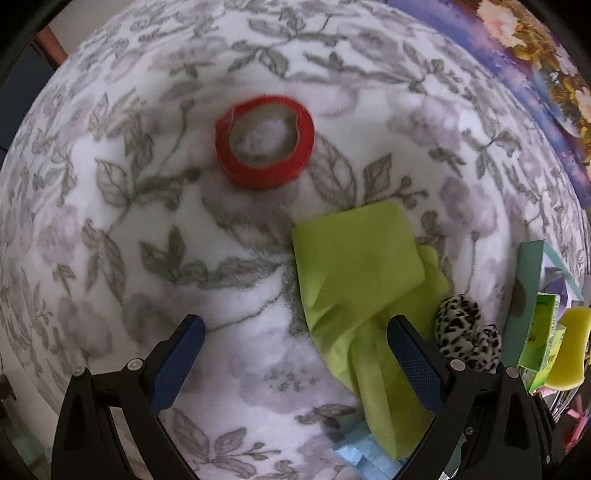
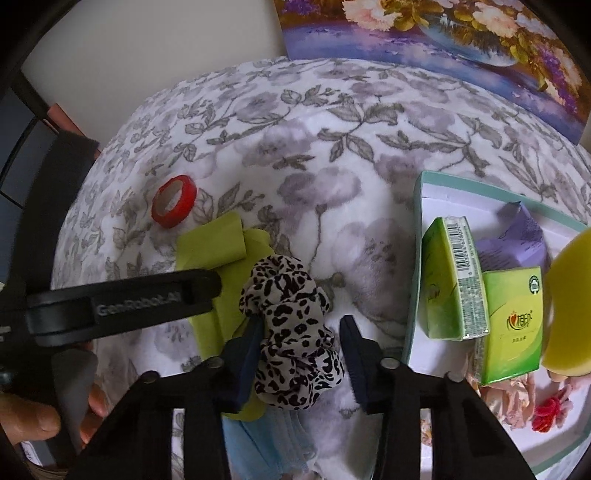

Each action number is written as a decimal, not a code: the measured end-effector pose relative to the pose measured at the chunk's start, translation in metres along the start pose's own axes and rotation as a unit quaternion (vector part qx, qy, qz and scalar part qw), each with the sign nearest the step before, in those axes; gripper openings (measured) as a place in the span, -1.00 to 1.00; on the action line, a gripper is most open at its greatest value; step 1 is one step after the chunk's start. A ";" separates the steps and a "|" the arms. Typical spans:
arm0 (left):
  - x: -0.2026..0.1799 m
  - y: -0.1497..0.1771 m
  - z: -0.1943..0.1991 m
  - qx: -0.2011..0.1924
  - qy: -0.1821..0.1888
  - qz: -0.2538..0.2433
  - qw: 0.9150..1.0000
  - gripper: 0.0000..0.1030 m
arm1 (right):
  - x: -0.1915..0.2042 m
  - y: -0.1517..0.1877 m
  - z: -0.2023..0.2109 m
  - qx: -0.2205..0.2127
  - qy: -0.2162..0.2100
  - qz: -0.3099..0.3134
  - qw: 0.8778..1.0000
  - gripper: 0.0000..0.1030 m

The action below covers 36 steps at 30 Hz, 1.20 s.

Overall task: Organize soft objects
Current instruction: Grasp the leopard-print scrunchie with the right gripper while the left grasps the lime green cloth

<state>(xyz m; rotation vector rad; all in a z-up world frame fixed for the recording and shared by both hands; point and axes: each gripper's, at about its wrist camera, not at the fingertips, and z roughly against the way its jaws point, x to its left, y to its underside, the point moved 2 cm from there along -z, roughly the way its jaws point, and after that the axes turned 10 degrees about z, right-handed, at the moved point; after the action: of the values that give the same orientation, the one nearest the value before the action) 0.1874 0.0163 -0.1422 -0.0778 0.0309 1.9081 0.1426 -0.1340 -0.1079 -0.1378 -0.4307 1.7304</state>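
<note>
Nearest to us, our right gripper (image 2: 301, 334) points steeply down over a leopard-print scrunchie (image 2: 291, 332), which sits between its blue pads; the left pad touches the fabric, the right one stands just clear, so nothing is pinched. The scrunchie lies on a lime-green cloth (image 2: 212, 245), beside a pale blue face mask (image 2: 266, 443). Our left gripper (image 1: 295, 332) hangs straight above the floral blanket (image 1: 229, 295) with its jaws spread wide, one pad over the cloth's edge, gripping nothing. To the right sits a shallow teal-rimmed box (image 2: 417, 221) holding two green tissue packs (image 2: 456, 280), a purple packet and something yellow. Farther off, a red tape roll (image 1: 264, 142) rests on the blanket, and a flower painting (image 2: 443, 33) stands behind.
</note>
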 end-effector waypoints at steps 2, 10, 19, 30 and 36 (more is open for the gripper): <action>0.000 0.000 -0.001 -0.006 -0.005 -0.004 1.000 0.92 | -0.001 0.001 -0.003 0.001 -0.003 -0.003 1.000 -0.25; -0.017 0.007 0.000 -0.023 -0.018 -0.037 0.999 0.60 | -0.004 0.002 -0.007 0.004 0.000 -0.008 1.000 -0.40; -0.043 0.020 0.008 -0.039 0.009 -0.062 0.997 -0.56 | -0.004 0.001 -0.005 0.001 0.000 -0.009 1.000 -0.49; -0.040 0.025 0.020 -0.052 0.056 -0.044 0.996 -0.90 | -0.010 -0.001 0.020 -0.032 -0.002 -0.017 0.999 -0.60; -0.037 0.018 0.050 -0.097 0.073 -0.041 0.992 -0.90 | -0.011 -0.003 0.039 -0.055 0.005 -0.017 0.998 -0.60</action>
<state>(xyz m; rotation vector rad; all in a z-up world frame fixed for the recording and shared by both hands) 0.1805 -0.0216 -0.0898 -0.3452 -0.0596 1.8168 0.1355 -0.1524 -0.0724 -0.2172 -0.5178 1.6723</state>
